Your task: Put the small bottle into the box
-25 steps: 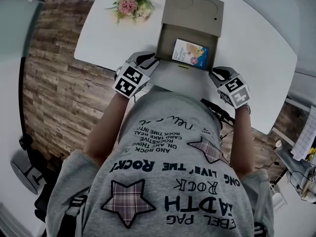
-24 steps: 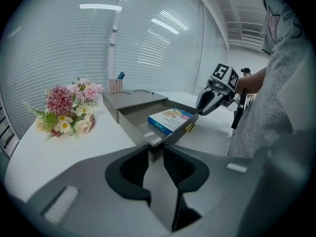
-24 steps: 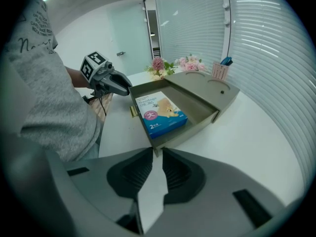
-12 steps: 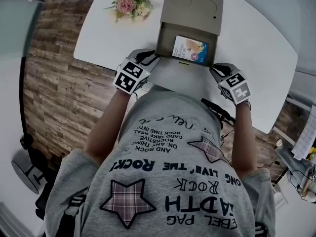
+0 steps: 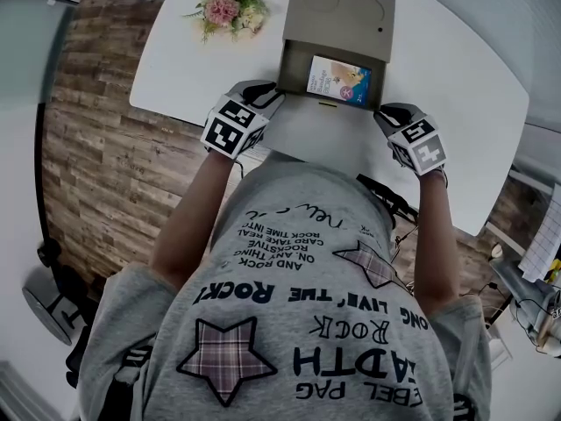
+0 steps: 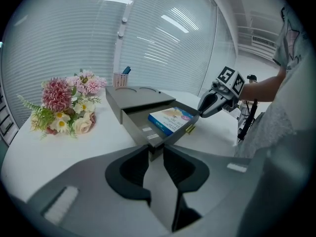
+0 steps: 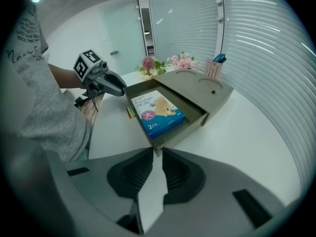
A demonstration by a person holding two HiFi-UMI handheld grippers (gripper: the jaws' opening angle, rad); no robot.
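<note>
A grey box (image 5: pixel 342 11) stands on the white table (image 5: pixel 456 103) with its drawer (image 5: pixel 326 102) pulled partly out toward me. A blue-and-white packet (image 5: pixel 338 79) lies flat in the drawer. No small bottle shows in any view. My left gripper (image 5: pixel 273 90) is at the drawer's front left corner; in the left gripper view its tips (image 6: pixel 156 149) close on that corner. My right gripper (image 5: pixel 383 112) is at the front right corner, and in the right gripper view its tips (image 7: pixel 156 151) pinch the corner too.
A bunch of pink and white flowers (image 5: pixel 228 9) lies on the table left of the box. A small pink pen cup (image 6: pixel 120 79) stands behind the box. The table's near edge runs just below the grippers, with a wooden floor beyond it at the left.
Both grippers have moved a little toward the box, and the drawer with the packet has slid further into it.
</note>
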